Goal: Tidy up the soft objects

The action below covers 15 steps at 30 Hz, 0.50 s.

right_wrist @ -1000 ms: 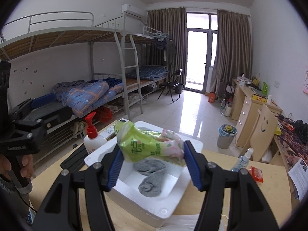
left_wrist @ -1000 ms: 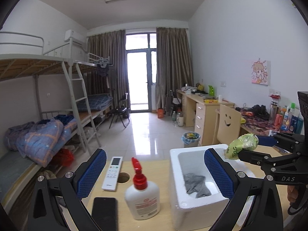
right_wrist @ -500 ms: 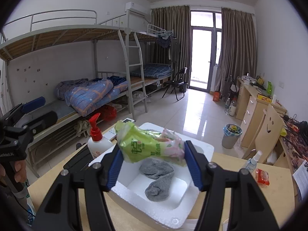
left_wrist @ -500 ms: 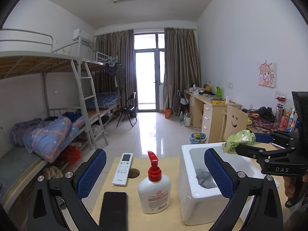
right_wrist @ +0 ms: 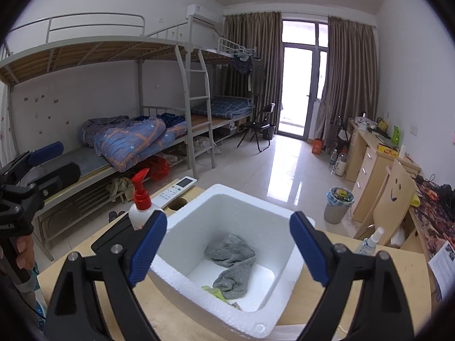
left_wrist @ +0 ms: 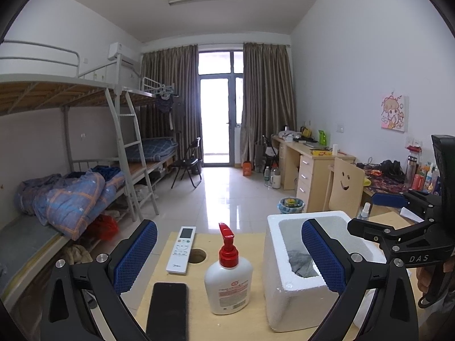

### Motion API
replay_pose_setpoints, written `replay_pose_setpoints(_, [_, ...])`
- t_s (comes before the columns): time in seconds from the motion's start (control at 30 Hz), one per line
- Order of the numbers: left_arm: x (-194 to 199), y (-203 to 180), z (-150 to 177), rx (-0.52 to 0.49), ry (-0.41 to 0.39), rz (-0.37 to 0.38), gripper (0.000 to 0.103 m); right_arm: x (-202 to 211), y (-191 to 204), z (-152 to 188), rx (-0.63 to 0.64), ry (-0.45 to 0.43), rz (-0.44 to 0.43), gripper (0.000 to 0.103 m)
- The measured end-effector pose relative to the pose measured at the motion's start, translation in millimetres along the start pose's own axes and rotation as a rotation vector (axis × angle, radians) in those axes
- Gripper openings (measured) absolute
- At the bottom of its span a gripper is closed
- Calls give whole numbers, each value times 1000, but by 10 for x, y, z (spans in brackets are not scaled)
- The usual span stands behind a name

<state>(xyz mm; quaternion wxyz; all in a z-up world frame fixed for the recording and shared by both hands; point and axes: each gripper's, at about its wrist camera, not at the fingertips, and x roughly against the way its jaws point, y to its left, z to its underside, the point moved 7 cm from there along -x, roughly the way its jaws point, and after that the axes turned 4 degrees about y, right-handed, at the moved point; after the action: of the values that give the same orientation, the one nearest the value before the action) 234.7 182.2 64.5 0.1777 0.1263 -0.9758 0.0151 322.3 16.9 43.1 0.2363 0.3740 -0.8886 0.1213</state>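
A white foam box (right_wrist: 301, 224) stands on the wooden table; it also shows in the left wrist view (left_wrist: 273, 244). Inside lie a grey sock (right_wrist: 233, 264) and a green tissue pack (right_wrist: 217, 294), only its edge showing at the box's near wall. The sock also shows in the left wrist view (left_wrist: 301, 262). My right gripper (right_wrist: 229, 244) is open and empty above the box. It appears at the right in the left wrist view (left_wrist: 398, 227). My left gripper (left_wrist: 227, 258) is open and empty, left of the box, above the pump bottle (left_wrist: 229, 281).
A white remote (left_wrist: 182, 248), a black phone (left_wrist: 167, 309) and a round cable hole (left_wrist: 197, 255) lie on the table left of the box. A small spray bottle (right_wrist: 369, 240) stands to the right. A wooden chair (left_wrist: 345, 187) and a bin (left_wrist: 291, 204) are beyond the table.
My right gripper has opened and let go of the green tissue pack, which has dropped into the foam box. My left gripper has drawn back and tilted up slightly.
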Motion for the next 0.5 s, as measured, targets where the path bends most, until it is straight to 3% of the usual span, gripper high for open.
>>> replay_pose_setpoints(0.27, [76,-44,-5,-3,-6,5,102,65,-21,6,-11,-5,11,94])
replay_pose_setpoints(0.33, [105,-64,-9,-6,-9,6,102,95,-23,19,-16,-6,11,103])
replay_pose_setpoints(0.5, [197,-132,-37,-11,-21,12,102,203,0,24,-7,-22,17,103])
